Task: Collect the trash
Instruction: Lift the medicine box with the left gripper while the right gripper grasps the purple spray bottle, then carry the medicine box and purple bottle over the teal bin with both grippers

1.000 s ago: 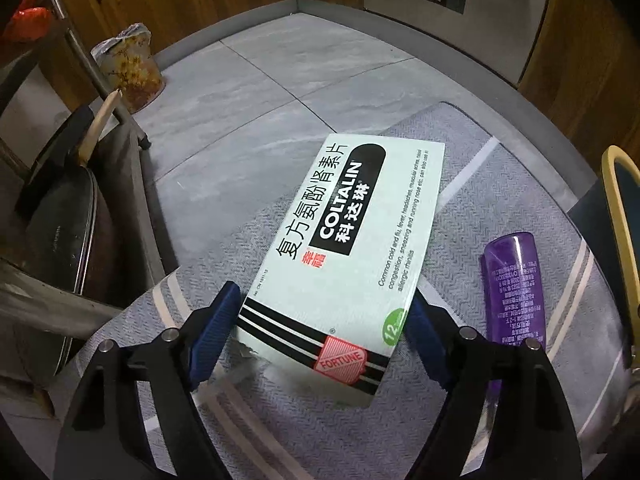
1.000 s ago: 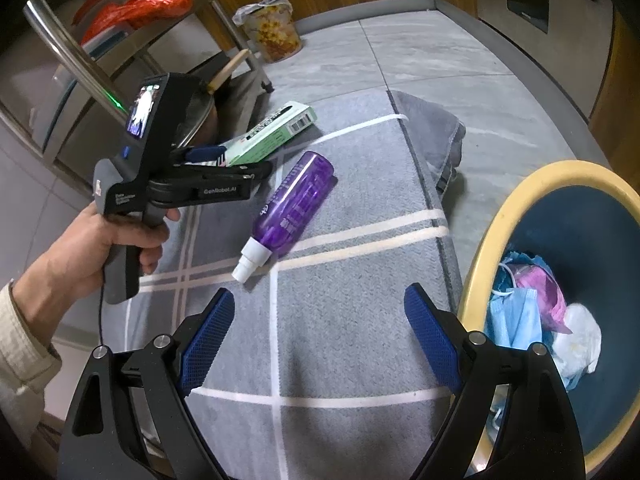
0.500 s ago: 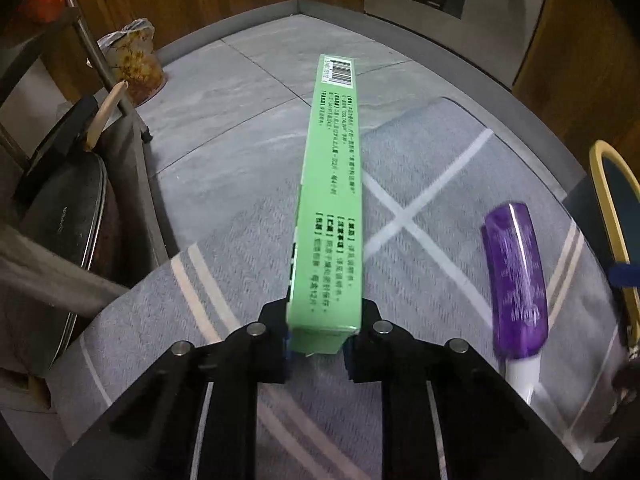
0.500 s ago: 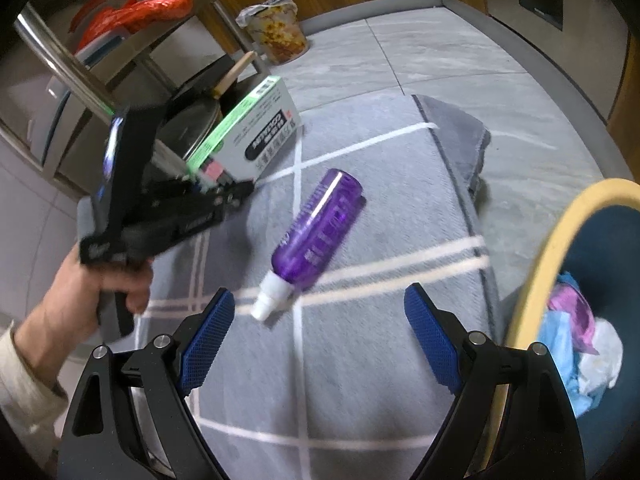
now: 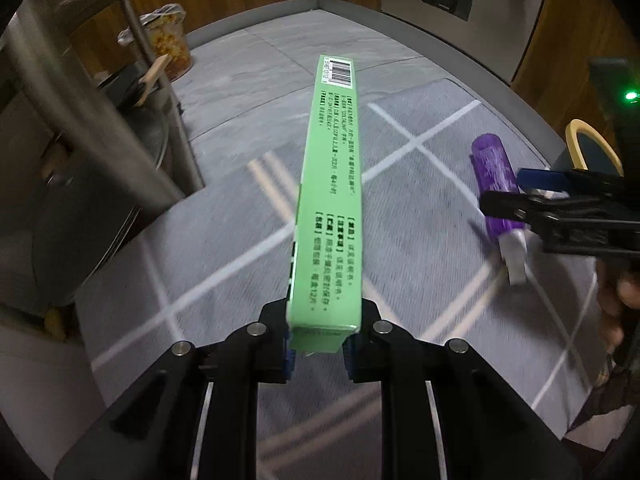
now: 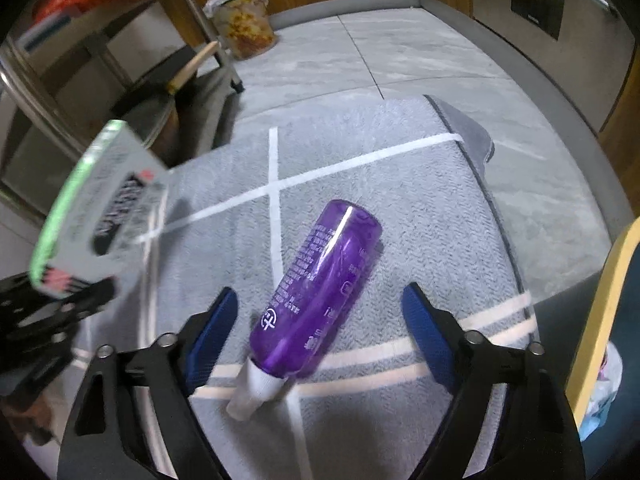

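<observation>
2 grippers, 2 bits of trash, so going left to right. In the left wrist view the left gripper [image 5: 318, 346] is clenched on the near end of the green medicine box [image 5: 332, 208], which now stands on its narrow edge and sticks straight out up the middle of the frame, lifted off the grey rug [image 5: 240, 240]; 1 second ago it lay flat, label up, between wide jaws. Over in the right wrist view, the purple spray bottle [image 6: 320, 288] lies on the rug right between the right gripper [image 6: 316, 328] fingers, white nozzle toward the bottom of the frame and long axis tilted up to the right, so pretty much along the fingers rather than across them. Those jaws have just been closing a bit but are released, with a gap on both sides, and the bottle sits much lower in frame than earlier. I'd say the right hand grabs it next, with the yellow-rimmed bin [image 6: 600, 300] at the right edge.
</observation>
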`<state>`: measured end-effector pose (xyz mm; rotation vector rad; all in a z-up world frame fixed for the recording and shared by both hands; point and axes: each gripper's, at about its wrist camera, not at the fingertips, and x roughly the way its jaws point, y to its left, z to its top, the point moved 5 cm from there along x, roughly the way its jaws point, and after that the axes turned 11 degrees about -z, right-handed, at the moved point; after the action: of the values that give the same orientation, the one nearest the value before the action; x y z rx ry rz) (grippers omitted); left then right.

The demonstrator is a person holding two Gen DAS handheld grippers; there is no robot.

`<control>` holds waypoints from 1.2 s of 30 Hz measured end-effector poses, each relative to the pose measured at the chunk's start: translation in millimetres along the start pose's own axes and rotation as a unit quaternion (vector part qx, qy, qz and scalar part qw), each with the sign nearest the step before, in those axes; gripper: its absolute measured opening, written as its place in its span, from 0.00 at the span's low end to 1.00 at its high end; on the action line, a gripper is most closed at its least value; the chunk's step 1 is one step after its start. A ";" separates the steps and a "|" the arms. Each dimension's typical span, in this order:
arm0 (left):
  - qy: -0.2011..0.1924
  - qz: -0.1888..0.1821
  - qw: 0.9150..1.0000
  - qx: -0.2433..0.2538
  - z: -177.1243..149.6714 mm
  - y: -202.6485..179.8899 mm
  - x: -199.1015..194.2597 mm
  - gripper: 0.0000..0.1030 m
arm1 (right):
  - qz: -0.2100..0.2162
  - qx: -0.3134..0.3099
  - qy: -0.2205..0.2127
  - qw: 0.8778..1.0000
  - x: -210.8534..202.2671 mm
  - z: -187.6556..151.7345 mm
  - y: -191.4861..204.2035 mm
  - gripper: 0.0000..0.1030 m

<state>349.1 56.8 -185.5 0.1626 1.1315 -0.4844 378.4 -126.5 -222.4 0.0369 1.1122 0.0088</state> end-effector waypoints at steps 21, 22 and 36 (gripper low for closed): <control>-0.038 -0.019 0.999 0.030 7.6 -74.5 -58.2 0.17 | 0.057 -0.037 -0.044 0.997 -95.4 -35.7 -31.3 0.34; -0.040 -0.021 0.998 0.032 8.6 -79.9 -59.7 0.17 | 0.057 -0.032 -0.050 0.997 -105.7 -38.0 -41.8 0.34; -0.042 -0.065 0.990 0.120 26.8 -195.8 -60.8 0.17 | 0.040 0.061 -0.054 0.996 -158.9 -74.4 -169.0 0.34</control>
<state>262.7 -108.8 -96.7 0.2775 1.0022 -0.7372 239.3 -297.6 -118.7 0.1890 1.0022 0.0112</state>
